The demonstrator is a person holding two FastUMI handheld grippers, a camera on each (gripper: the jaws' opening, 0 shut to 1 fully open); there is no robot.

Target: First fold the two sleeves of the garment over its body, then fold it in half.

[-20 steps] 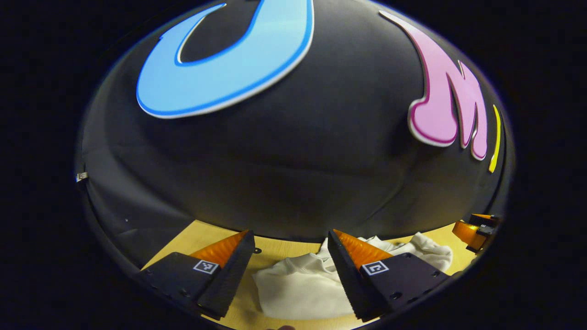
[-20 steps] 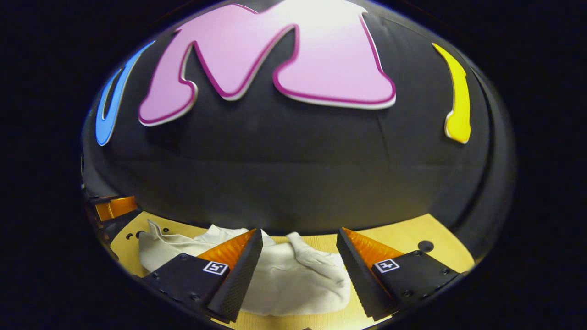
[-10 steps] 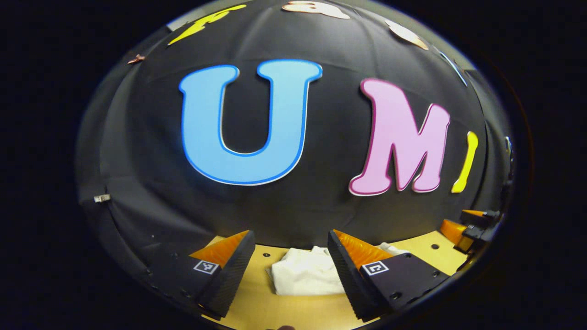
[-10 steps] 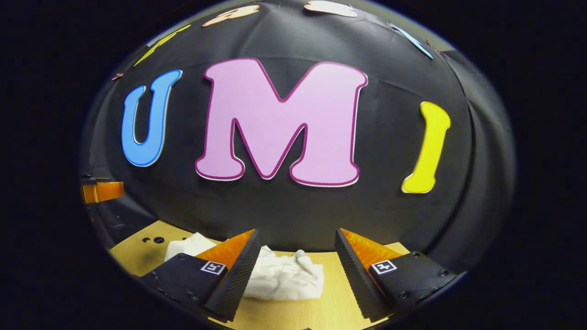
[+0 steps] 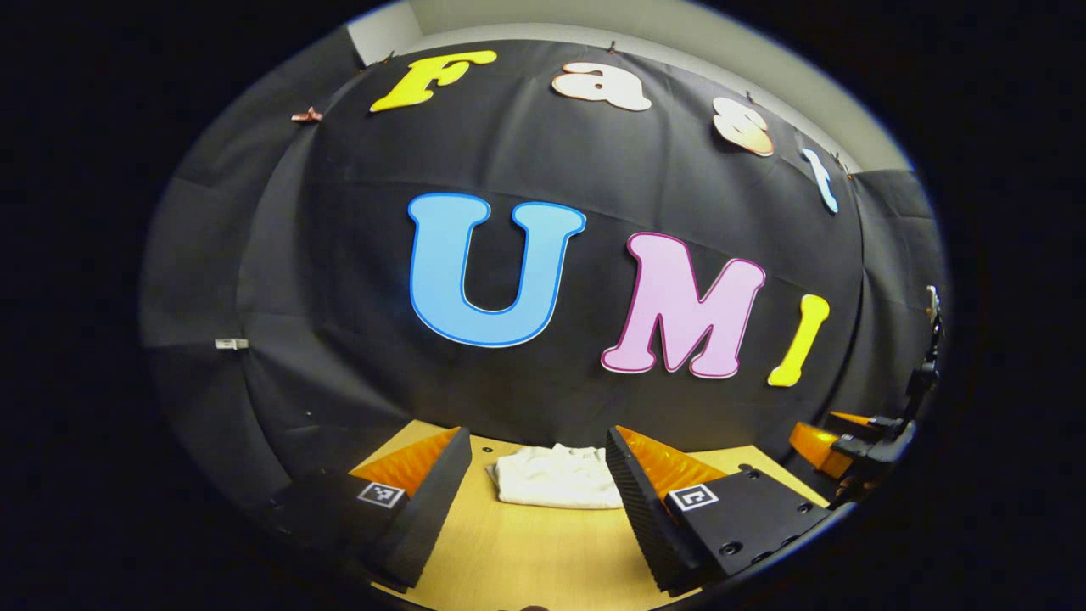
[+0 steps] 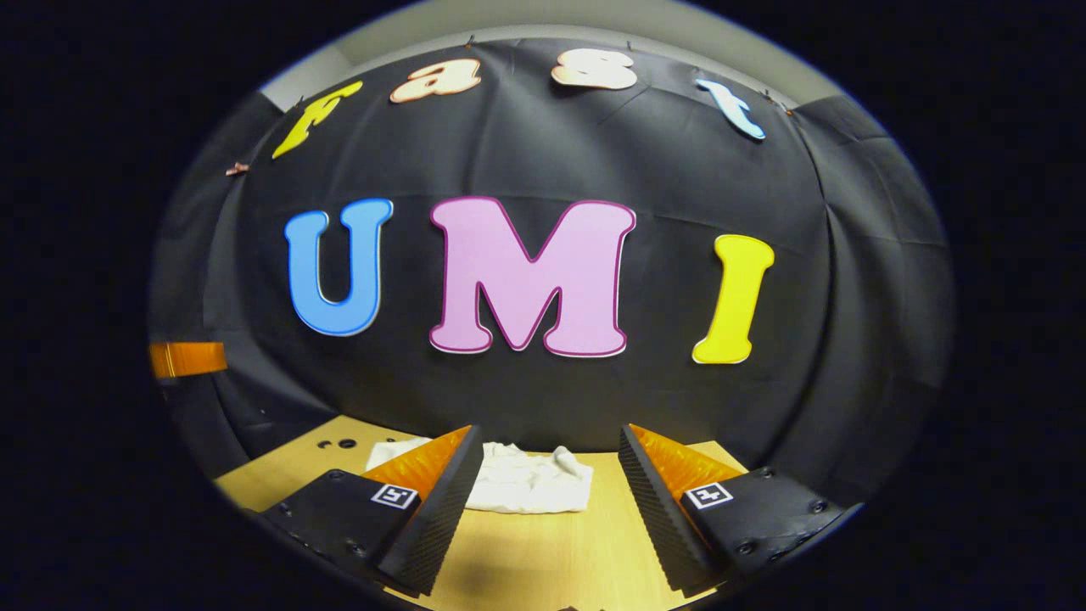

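The white garment (image 5: 556, 477) lies as a compact folded bundle on the wooden table (image 5: 526, 552), close to the black back wall. My left gripper (image 5: 534, 450) hovers open well in front of it, with nothing between its fingers. In the right gripper view the same garment (image 6: 526, 479) rests on the table (image 6: 543, 552), partly hidden behind the left finger. My right gripper (image 6: 550, 445) is also open and empty, held back from the cloth. The right gripper (image 5: 836, 441) shows at the far right edge of the left gripper view.
The black cloth wall stands just behind the garment. Small round holes (image 6: 338, 443) mark the tabletop at the left in the right gripper view. Part of the left gripper (image 6: 188, 358) juts in at that view's left edge. Bare tabletop lies between my fingers and the garment.
Both grippers have drawn back and away from the garment, which now looks smaller and farther off. The jaws stayed open throughout. The garment lies still.
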